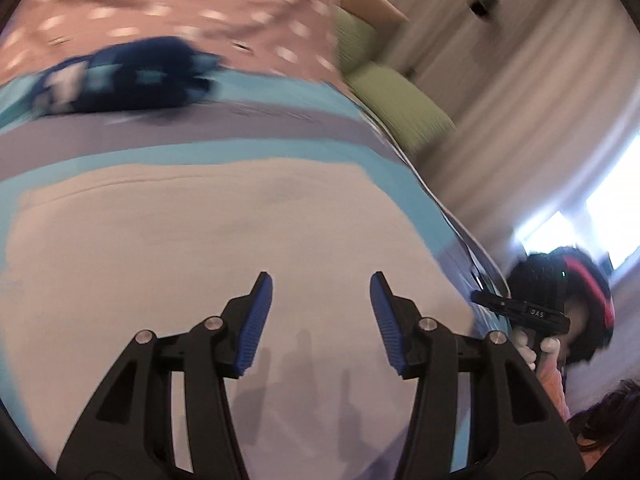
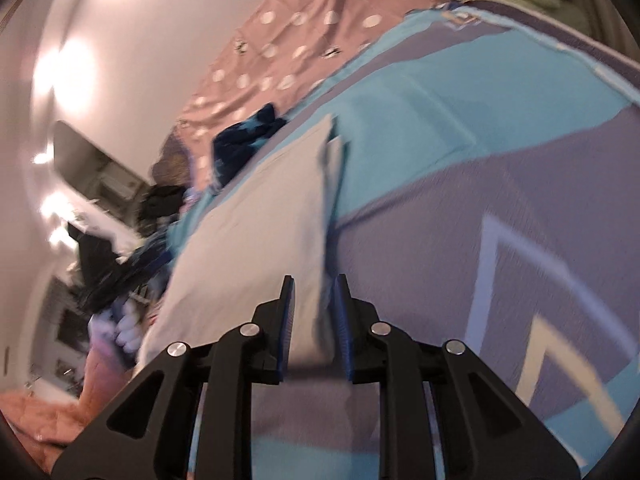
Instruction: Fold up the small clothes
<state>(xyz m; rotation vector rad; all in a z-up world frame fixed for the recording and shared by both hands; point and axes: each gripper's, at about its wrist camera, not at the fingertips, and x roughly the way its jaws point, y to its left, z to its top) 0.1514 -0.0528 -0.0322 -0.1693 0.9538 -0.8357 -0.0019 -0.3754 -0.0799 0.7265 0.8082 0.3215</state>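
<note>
While the pale grey folded cloth (image 1: 208, 240) lies flat on the blue-and-lilac patterned bedcover (image 1: 280, 148), both tools hover above it with nothing gripped. The left gripper (image 1: 321, 300) has its jaws well apart. The right gripper (image 2: 314, 312), jaws narrowly parted, sits over the cloth's edge. This looks like a release after a fold. Next, I judge, comes the crumpled dark-blue garment (image 1: 132, 76) at eleven o'clock.
</note>
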